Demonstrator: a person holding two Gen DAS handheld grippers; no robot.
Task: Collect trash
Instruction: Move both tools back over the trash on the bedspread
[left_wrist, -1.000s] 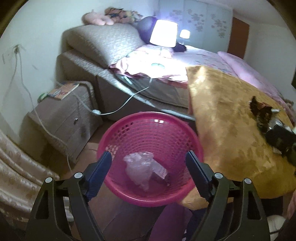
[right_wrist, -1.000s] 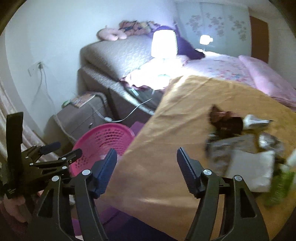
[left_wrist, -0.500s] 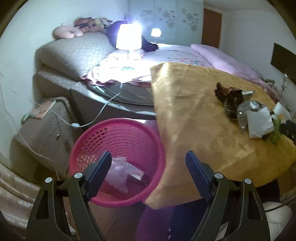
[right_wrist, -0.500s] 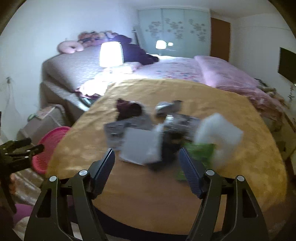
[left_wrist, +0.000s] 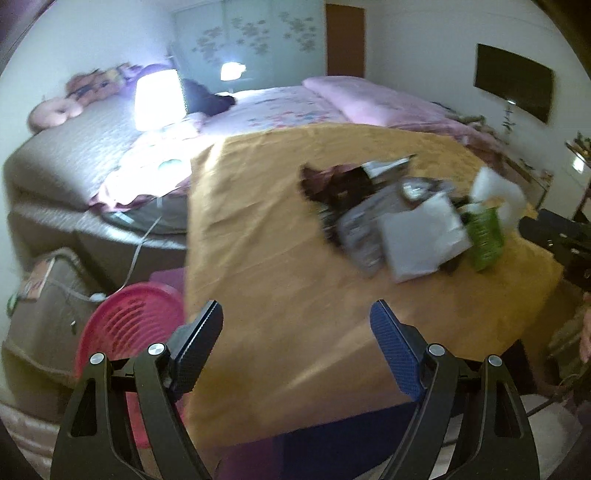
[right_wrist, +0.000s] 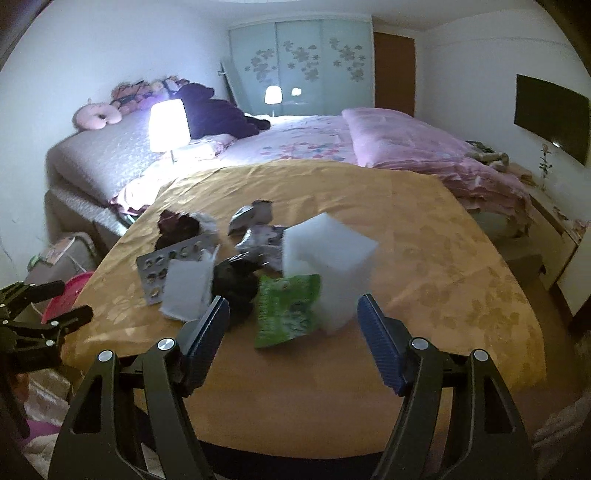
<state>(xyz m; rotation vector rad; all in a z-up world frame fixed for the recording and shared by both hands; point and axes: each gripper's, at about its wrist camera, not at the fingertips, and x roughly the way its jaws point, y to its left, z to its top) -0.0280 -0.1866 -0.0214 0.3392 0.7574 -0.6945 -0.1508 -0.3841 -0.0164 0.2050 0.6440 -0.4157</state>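
A trash pile lies on the gold-clothed table (right_wrist: 443, 258): a green packet (right_wrist: 288, 310), a white foam block (right_wrist: 328, 266), a white paper (right_wrist: 188, 288), a blister pack (right_wrist: 159, 266), a black bag (right_wrist: 236, 284) and silver wrappers (right_wrist: 258, 236). My right gripper (right_wrist: 291, 321) is open just short of the green packet, nothing between its fingers. My left gripper (left_wrist: 295, 332) is open over the table's near left edge, empty. The pink basket (left_wrist: 129, 325) stands on the floor, lower left of the table. The pile (left_wrist: 424, 236) shows blurred in the left wrist view.
A bed (right_wrist: 314, 144) with pink bedding runs behind the table, with a lit lamp (right_wrist: 168, 125) on it. A grey nightstand (left_wrist: 44, 295) with a white cable stands left of the basket. A dark screen (right_wrist: 550, 114) hangs on the right wall.
The left wrist view has swung right from above the basket to the table's edge. The right gripper has moved right from the table's left side to face the trash pile, closer to it.
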